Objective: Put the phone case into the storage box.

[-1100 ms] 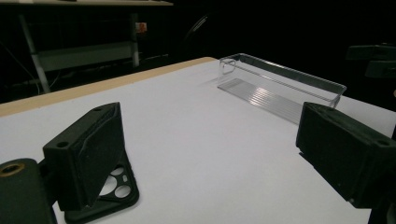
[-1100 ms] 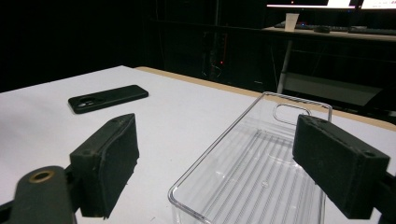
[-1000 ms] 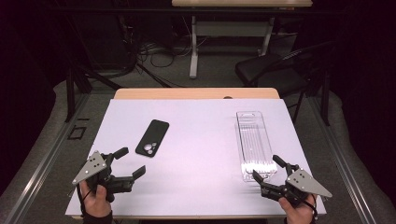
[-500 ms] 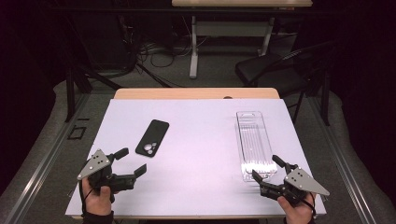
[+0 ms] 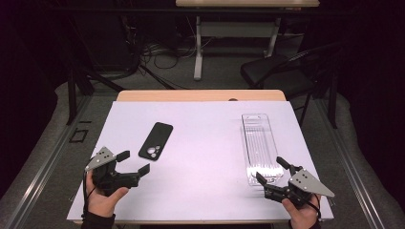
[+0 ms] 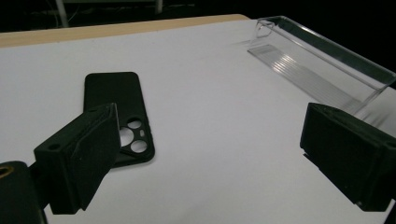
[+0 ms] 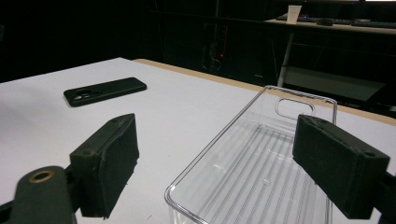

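Black phone case is lying face-down left of centre, long axis running near-to-far, camera cutouts nearest the left gripper. Clear tray is lying parallel before the right gripper. Both are gaping wide.

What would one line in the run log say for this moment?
left gripper: open, near phone case | right gripper: open, at clear tray | nothing held

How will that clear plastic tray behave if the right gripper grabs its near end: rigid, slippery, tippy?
The clear tray looks thin-walled and empty, so probably light, with walls that may flex under a pinch. Its glossy surface suggests it could slip between the right gripper's open pads. Being long and narrow, it would likely sag or swing if lifted by one end; pushed, it should slide on the white table cover, not tip.
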The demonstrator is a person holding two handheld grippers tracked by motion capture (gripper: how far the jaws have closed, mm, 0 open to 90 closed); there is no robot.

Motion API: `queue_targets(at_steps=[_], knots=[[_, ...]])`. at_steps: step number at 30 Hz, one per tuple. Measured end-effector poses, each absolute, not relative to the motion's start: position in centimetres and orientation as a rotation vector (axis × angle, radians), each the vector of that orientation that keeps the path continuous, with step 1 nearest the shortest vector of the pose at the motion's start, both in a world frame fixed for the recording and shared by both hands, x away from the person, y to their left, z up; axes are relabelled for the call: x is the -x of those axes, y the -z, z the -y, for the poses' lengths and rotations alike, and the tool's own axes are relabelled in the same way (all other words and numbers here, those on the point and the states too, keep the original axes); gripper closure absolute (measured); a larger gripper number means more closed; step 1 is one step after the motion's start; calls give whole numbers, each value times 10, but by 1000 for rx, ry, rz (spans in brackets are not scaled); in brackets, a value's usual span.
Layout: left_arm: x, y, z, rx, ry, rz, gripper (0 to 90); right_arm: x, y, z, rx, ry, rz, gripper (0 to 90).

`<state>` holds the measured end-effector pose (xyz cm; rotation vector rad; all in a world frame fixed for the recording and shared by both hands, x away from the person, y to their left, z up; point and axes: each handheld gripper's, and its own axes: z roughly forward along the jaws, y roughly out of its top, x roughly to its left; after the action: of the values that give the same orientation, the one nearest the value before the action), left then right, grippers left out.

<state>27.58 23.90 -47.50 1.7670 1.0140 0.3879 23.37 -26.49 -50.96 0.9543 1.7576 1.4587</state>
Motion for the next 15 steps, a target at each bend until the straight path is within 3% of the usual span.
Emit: queue_targets(at_steps=[7,10,15], knots=[[-298,463,-237,-1799,-389,-1073,87,-235,509,262,-946,-1458,-1761,139],[-309,454,-240,-1782,-394,-1091,160,-237,510,262,-950,-1461,-1761,139],[-330,446,-239,-1792,-387,-1105,161,-237,510,262,-955,-1456,-1767,140]])
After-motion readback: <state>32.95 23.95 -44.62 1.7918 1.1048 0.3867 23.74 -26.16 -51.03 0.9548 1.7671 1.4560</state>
